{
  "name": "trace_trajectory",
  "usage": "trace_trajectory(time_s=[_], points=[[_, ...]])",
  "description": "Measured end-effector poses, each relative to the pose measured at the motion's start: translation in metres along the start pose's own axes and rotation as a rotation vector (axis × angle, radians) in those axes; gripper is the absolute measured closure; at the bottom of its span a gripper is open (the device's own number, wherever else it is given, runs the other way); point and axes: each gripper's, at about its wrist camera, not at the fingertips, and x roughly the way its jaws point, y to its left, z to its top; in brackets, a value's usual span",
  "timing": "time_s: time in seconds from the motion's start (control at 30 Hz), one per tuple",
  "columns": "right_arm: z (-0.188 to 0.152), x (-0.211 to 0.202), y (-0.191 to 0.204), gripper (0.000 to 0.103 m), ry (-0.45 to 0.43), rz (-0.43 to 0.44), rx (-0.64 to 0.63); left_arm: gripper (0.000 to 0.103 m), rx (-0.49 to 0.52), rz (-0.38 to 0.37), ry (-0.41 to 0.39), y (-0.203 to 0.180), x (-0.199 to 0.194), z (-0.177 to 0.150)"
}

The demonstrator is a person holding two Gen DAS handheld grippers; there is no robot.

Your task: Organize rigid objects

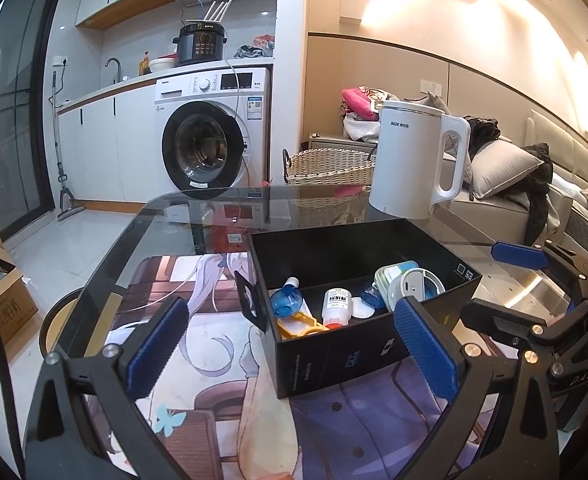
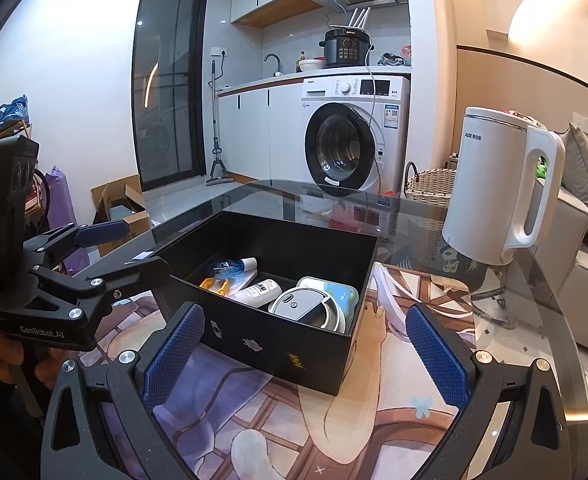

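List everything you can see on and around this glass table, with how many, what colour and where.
Black cardboard box: one, open, on the printed mat.
Blue clear plastic bottle: one, lying in the box.
White pill bottle with red cap: one, lying in the box.
Yellow plastic tool: one, in the box.
Round white lidded gadget: one, in the box.
White electric kettle: one, upright on the glass beyond the box.
Printed anime mat: one, multicoloured, under the box.
Glass table: one, dark.
White washing machine: one, background.
Wicker basket: one, beige, on the floor.
Left gripper: black, blue pads, open, empty.
Right gripper: same, open, empty.
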Motion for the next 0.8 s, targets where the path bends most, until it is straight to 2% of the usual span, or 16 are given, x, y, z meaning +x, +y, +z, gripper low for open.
trace_trajectory(time_s=[0.8], points=[[0.0014,0.0010,-0.0008,0.001,0.002,0.001,0.000,0.000,0.009,0.001,-0.005,-0.0024,0.0016,-0.0022]])
